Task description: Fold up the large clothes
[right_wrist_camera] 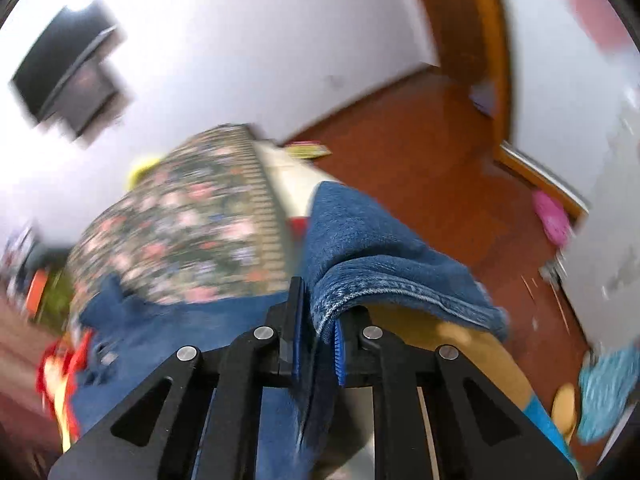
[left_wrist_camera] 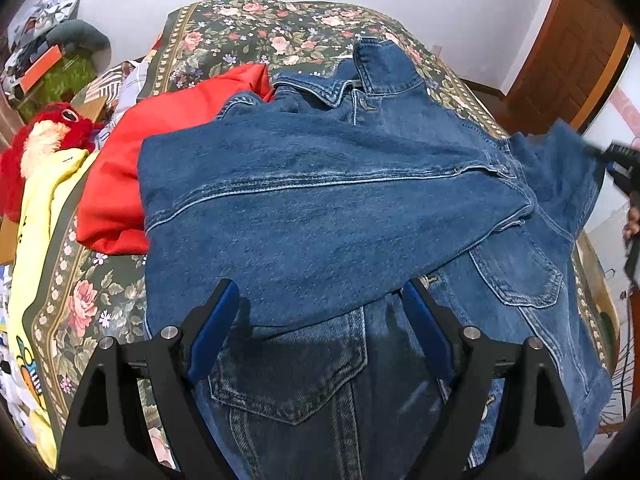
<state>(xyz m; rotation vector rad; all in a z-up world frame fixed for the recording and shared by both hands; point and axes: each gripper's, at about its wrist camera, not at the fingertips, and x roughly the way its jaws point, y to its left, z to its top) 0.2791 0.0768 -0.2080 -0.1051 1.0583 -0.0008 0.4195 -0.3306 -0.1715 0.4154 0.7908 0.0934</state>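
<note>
Now coarse denim jacket [left_wrist_camera: 328, 200] pinched in right tongs [right_wrist_camera: 318, 320], left tongs [left_wrist_camera: 320, 312] agape, empty.

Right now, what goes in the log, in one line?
left gripper: open over denim jacket | right gripper: shut on jacket edge | bedspread: jacket part-folded

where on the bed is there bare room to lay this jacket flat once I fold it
Bare floral bedspread shows at the far end, beyond the denim jacket's collar, and in a narrower strip at the near left, between the jacket and the yellow garment. The middle left is crowded: the red garment lies against the jacket. The right tool grips the jacket's edge off the right side.
</note>
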